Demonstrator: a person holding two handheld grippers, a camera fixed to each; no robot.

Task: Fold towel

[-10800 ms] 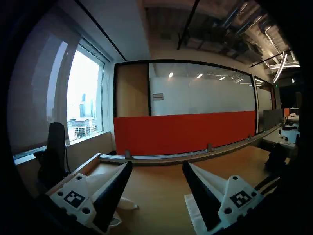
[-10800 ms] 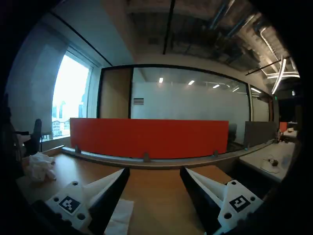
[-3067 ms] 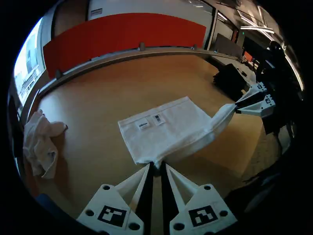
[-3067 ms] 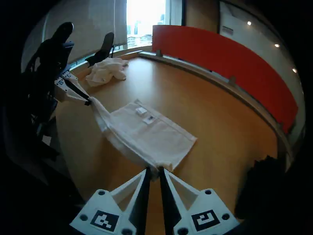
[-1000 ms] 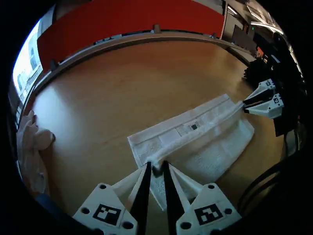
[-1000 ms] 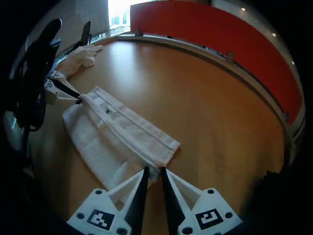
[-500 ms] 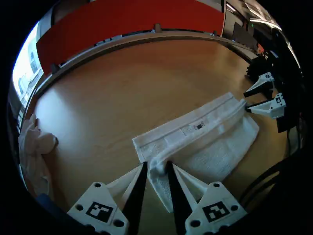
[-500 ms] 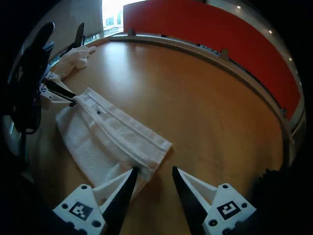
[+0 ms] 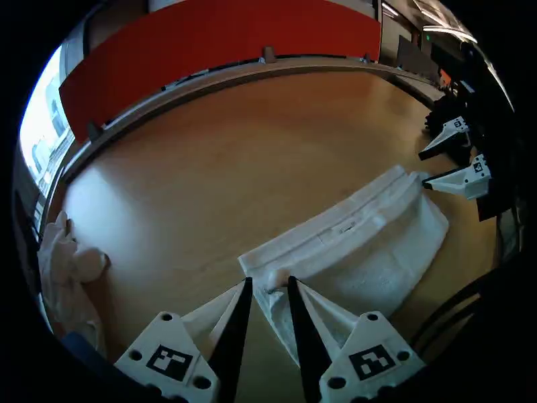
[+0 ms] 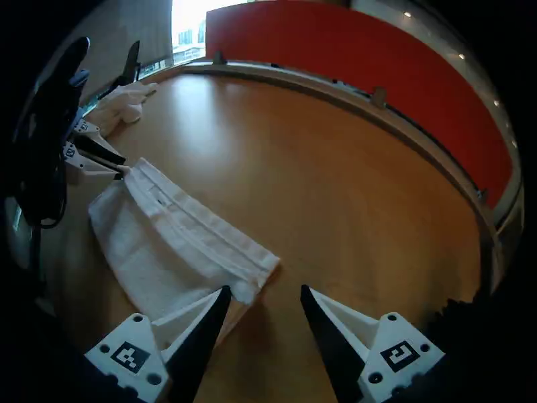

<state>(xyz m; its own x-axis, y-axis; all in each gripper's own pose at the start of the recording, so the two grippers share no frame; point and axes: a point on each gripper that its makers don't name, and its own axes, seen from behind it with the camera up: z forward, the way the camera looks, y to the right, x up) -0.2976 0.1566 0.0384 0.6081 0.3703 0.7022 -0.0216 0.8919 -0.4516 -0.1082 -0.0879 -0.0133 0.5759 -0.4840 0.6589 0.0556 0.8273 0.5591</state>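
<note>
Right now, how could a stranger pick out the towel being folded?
Start at the long red partition behind the wooden desk. On its near side lies the white terry towel, folded flat, unlike the crumpled white cloth by the window.

The towel [image 9: 376, 248] is white terry cloth, nubbly, with flat woven bands along one edge. The table [image 9: 201, 154] is smooth wood with a soft sheen. The left hand-held gripper [image 9: 268, 281] and right hand-held gripper [image 10: 264, 290] are matt white plastic, black inside the fingers.
</note>
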